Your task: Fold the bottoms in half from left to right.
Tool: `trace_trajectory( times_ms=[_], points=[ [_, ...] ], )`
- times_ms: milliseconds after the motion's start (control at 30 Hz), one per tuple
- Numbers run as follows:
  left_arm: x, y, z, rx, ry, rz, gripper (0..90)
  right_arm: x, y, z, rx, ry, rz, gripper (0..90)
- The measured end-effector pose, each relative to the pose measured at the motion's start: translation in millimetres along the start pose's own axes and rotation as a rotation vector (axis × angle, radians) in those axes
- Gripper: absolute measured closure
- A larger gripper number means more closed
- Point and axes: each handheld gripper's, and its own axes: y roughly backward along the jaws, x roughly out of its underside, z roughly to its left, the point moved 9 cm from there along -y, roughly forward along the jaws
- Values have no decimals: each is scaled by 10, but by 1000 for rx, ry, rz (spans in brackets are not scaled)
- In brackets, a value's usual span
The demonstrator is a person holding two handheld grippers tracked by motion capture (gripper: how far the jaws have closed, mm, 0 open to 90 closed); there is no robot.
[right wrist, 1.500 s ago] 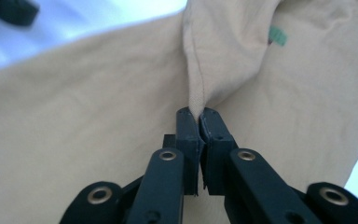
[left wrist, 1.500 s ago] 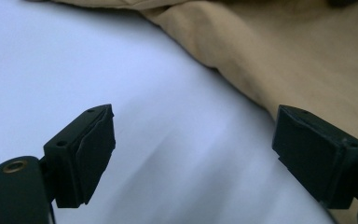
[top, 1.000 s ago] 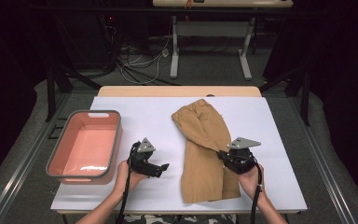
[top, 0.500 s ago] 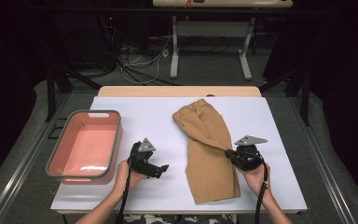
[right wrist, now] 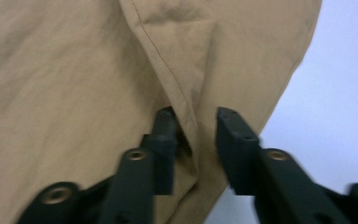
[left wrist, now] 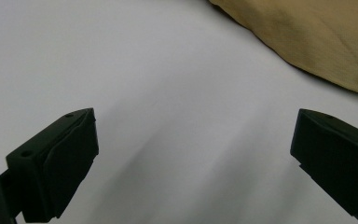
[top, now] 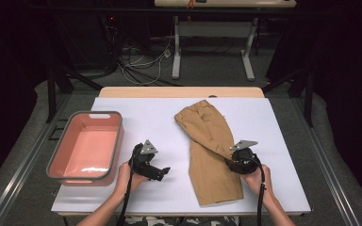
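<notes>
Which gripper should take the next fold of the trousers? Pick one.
Right. The right gripper sits on the trousers, jaws just opening astride a raised fold. The left gripper is wide open over bare table beside them.

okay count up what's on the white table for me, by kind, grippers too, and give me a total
Tan trousers: 1
Pink tub: 1
Handheld grippers: 2, the left gripper and the right gripper
Total: 4
</notes>
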Motion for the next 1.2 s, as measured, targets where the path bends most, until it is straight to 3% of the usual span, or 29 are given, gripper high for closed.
trace_trajectory(
  times_ms=[233,467,900,1200],
  points=[
    [4,3,1,0,-9,-2,2,-164,39,90,-15,34,-53,405],
    [4,17,21,0,-6,-10,0,-378,-26,237,-22,92,-90,379],
    [3,4,6,7,-3,-10,0,-763,-243,451,-26,185,-116,544],
    [11,8,-3,12,-12,-5,0,-829,-393,460,-9,207,-102,798]
  ],
)
